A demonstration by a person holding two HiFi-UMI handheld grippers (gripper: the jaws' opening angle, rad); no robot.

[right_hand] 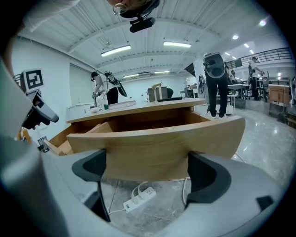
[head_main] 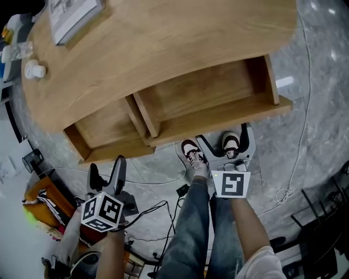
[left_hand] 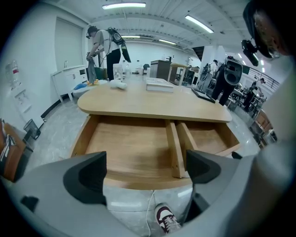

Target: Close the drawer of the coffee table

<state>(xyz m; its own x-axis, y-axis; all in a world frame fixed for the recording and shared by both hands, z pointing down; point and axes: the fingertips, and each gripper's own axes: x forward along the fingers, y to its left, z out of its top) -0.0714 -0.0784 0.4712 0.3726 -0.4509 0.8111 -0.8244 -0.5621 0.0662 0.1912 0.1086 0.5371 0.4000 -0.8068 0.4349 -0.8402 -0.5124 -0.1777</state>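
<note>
**Coffee table (head_main: 163,43), viewed from above, with both drawers pulled out of its near side.**

- **Table top:** a small white container (head_main: 34,69) stands on the left end, and a book (head_main: 71,16) lies further along.
- **Left gripper (left_hand: 143,172):** it is held off the table's near-left side, short of the left drawer (head_main: 106,131). Its fingers are spread wide, with nothing between them and no contact with the wood.
- **Shoes (head_main: 192,153):** the person stands on the floor just in front of the table, close to the drawer fronts.
- **Right gripper (right_hand: 147,169):** it faces the front panel of the right drawer (head_main: 218,95). Its fingers are likewise wide apart and empty. The panel is near but apparently not yet touched.
- **Power strip (right_hand: 138,198):** it lies with its cable on the floor at the table's near side, below that panel.

**Likely faults:**

- A push applied at one end of a panel rather than its middle may skew the drawer on its runners and jam it.
- A fingertip riding over the panel's top edge would drop into the tray and lose the push.
- A hard shove could slide the whole table on the smooth floor and upset the container.
</note>
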